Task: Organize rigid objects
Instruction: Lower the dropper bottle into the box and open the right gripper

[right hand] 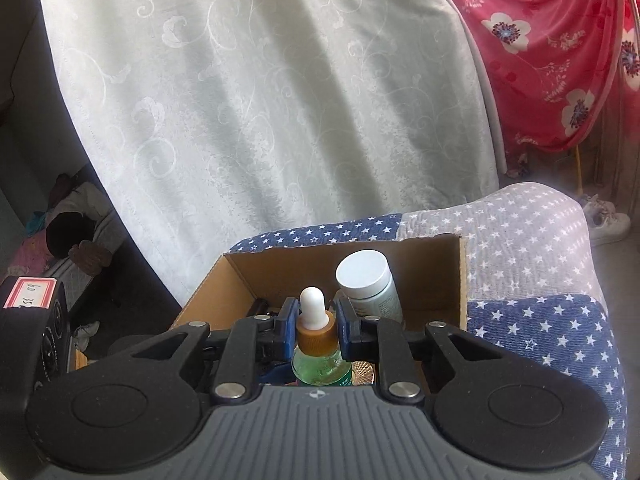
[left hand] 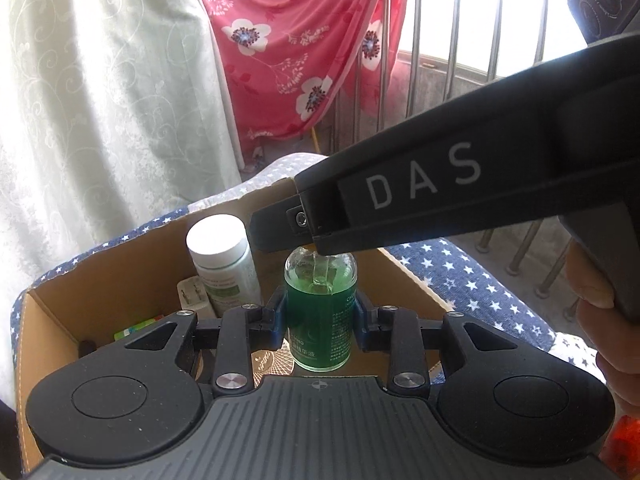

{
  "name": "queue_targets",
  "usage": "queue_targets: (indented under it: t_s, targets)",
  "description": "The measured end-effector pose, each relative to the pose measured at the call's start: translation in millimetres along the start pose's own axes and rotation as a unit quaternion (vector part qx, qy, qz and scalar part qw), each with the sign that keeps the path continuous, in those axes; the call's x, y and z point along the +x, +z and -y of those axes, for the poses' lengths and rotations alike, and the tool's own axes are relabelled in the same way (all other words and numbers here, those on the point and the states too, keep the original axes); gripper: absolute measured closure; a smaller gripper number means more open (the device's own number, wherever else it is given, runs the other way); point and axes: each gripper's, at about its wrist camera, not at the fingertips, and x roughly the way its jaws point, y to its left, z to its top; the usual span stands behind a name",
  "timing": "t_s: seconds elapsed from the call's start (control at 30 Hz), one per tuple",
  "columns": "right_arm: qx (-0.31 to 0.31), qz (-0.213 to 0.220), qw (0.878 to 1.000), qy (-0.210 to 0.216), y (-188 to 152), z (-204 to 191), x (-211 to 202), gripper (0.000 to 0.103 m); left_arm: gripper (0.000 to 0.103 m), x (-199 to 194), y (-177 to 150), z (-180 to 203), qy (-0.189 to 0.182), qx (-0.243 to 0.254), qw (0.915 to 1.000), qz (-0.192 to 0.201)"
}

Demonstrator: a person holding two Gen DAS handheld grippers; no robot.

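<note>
A green dropper bottle [left hand: 320, 316] stands upright in a cardboard box [left hand: 120, 268]. My left gripper [left hand: 320, 312] is shut on the bottle's body. My right gripper [right hand: 316, 326] is shut on the bottle's wooden collar [right hand: 316, 338], under the white rubber bulb [right hand: 313, 306]. In the left wrist view the right gripper's body hides the bottle's top. A white-capped jar [left hand: 224, 264] stands beside the bottle in the box; it also shows in the right wrist view [right hand: 370, 284].
The box [right hand: 432, 264] sits on a star-patterned blue and white cushion [right hand: 540, 336]. Inside it are a white plug [left hand: 194, 294], a colourful cube [left hand: 138, 326] and a gold patterned disc [left hand: 270, 362]. A white curtain [right hand: 260, 100], red floral cloth [left hand: 296, 48] and metal railing [left hand: 452, 40] stand behind.
</note>
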Motion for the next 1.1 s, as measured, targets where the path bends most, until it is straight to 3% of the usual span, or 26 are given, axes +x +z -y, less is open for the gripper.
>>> queue_targets:
  t_s: [0.23,0.43,0.47,0.97,1.1]
  targets:
    - [-0.010,-0.047,0.998,-0.042,0.7,28.2,40.7,0.081,0.070,33.0,10.9,-1.1,-0.004,-0.009,0.9989,-0.046]
    - [-0.024,-0.076,0.996,-0.043,0.3,35.3,61.1,0.086,0.070,49.1,8.7,-8.0,0.000,-0.011,0.9977,-0.067]
    - [-0.030,-0.078,0.995,-0.045,1.1,33.6,62.4,0.086,0.070,37.6,9.9,-4.2,0.000,-0.011,0.9976,-0.069]
    - [-0.028,-0.061,0.997,-0.045,5.3,24.5,43.0,0.086,0.067,11.0,11.5,-8.7,0.012,-0.016,0.9986,-0.049]
    - [-0.019,-0.049,0.998,-0.040,2.6,19.7,25.1,0.085,0.061,-2.0,8.2,-9.5,0.021,-0.020,0.9987,-0.043]
